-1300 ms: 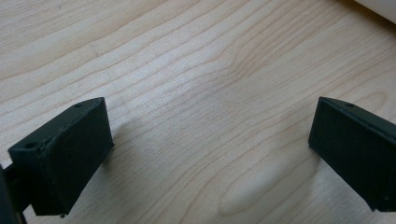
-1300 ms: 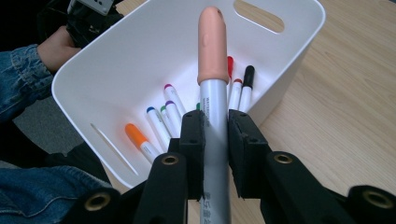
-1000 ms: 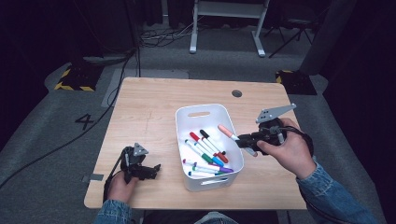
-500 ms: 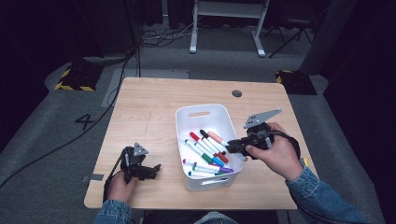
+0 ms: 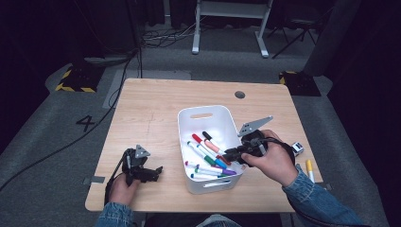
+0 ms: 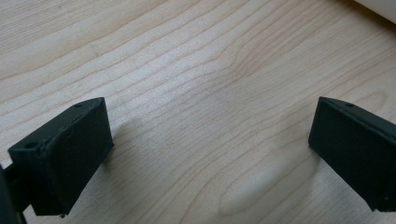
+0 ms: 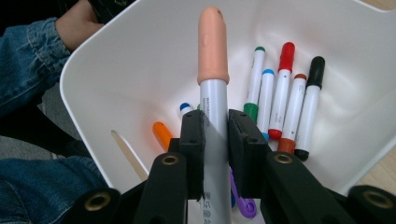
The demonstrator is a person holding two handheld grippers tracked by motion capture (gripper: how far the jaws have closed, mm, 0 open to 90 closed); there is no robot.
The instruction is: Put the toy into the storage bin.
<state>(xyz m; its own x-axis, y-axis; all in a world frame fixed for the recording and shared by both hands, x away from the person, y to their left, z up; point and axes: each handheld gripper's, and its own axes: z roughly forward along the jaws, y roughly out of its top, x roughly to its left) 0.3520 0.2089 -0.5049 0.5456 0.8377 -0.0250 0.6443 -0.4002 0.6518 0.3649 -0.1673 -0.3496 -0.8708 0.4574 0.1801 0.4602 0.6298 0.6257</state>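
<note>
One marker [image 7: 213, 93] sits clamped in our right gripper [image 7: 215, 135] above the bin [image 7: 140, 60]. Released high, it could bounce out. Our left gripper [image 6: 205, 140] rests open.

A pale wooden table [image 5: 151, 109] spreads beneath the fingers of the left gripper [image 5: 158, 170] and the right gripper [image 5: 231, 154]. A round dark grommet [image 5: 239, 94] sits in it well beyond the right fingers. Behind those fingers, near the table's right edge, lie a small white cube [image 5: 297, 148] and a yellow marker [image 5: 309, 170]. Far outward of the left fingers, a painted 4 [image 5: 86, 123] marks the grey floor. Well beyond both, two yellow-and-black striped blocks [image 5: 75, 80] flank the table, with loose cables [image 5: 161, 40] and a white frame [image 5: 227, 14] farther off.
</note>
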